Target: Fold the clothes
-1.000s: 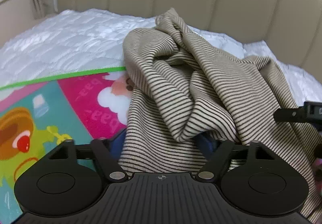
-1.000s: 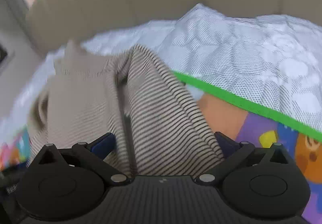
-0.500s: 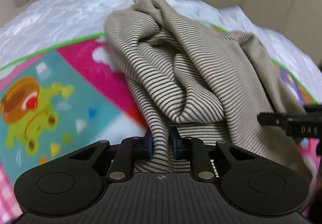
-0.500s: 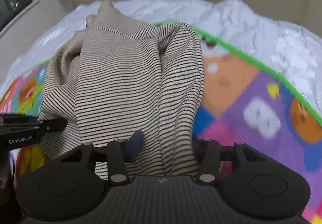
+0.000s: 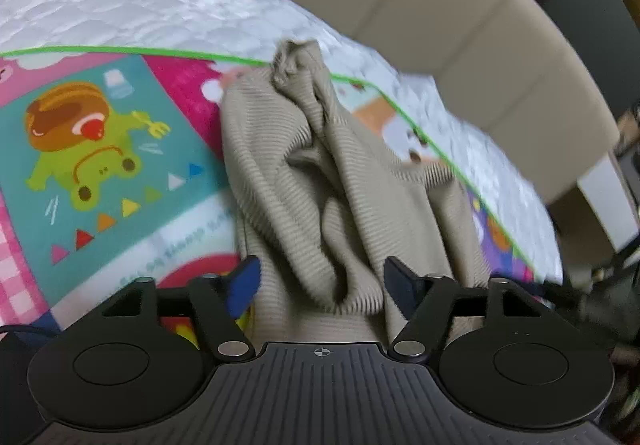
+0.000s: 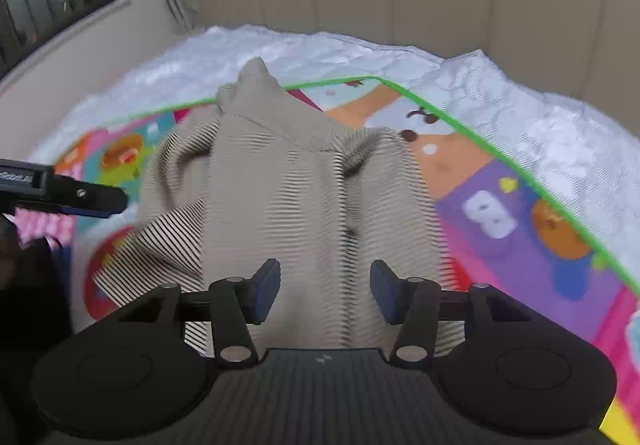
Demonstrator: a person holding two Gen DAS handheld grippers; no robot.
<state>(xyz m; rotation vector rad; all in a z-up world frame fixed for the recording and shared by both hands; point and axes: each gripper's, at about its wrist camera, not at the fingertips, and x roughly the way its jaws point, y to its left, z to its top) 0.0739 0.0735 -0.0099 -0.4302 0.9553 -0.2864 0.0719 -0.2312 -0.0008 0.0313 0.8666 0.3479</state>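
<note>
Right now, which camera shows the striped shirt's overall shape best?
The right wrist view: the striped shirt spreads across the play mat, its far end and both sides visible. The left wrist view shows the shirt as bunched, blurred folds, its right side cut off near the frame edge.

Half a second ago your left gripper pinched a fold of the striped top; now its jaws stand wide apart with the cloth loose between them; your right gripper has opened wider too, its pads off the fabric; the top, bunched high over the play mat a second ago, now lies lower and flatter across it; far more of the mat shows around the garment than before.
</note>
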